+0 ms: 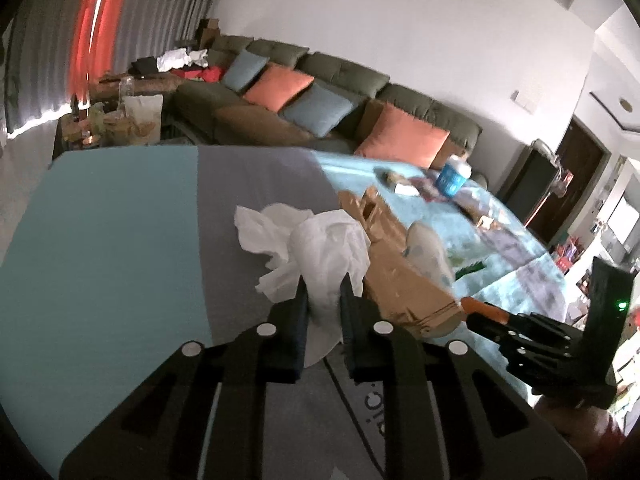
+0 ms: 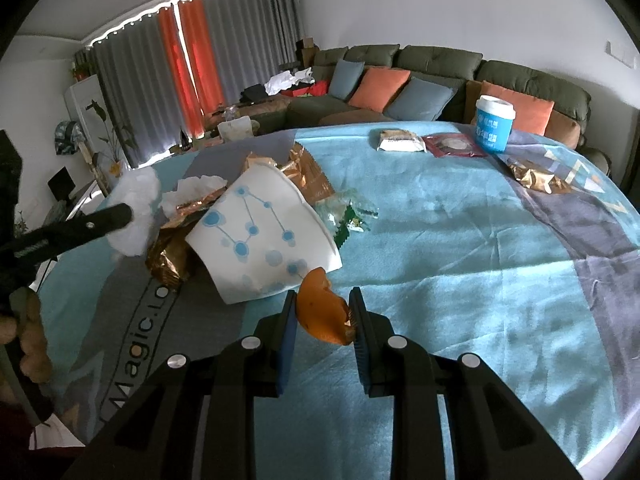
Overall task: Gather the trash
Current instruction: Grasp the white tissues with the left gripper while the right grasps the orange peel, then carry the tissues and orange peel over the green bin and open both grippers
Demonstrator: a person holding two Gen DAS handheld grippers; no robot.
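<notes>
The tablecloth [image 2: 440, 240] reads "Magic.Lo" beside a paper cup [image 2: 260, 236] lying on its side. The left gripper [image 1: 324, 292] is clamped on a tissue [image 1: 316, 244]; the right gripper [image 2: 322, 312] pinches an orange peel [image 2: 324, 312].

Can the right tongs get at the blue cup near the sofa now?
Probably not yet. The right tongs are shut on an orange peel, and the blue cup stands at the far table edge. The cloth between them looks free.
</notes>
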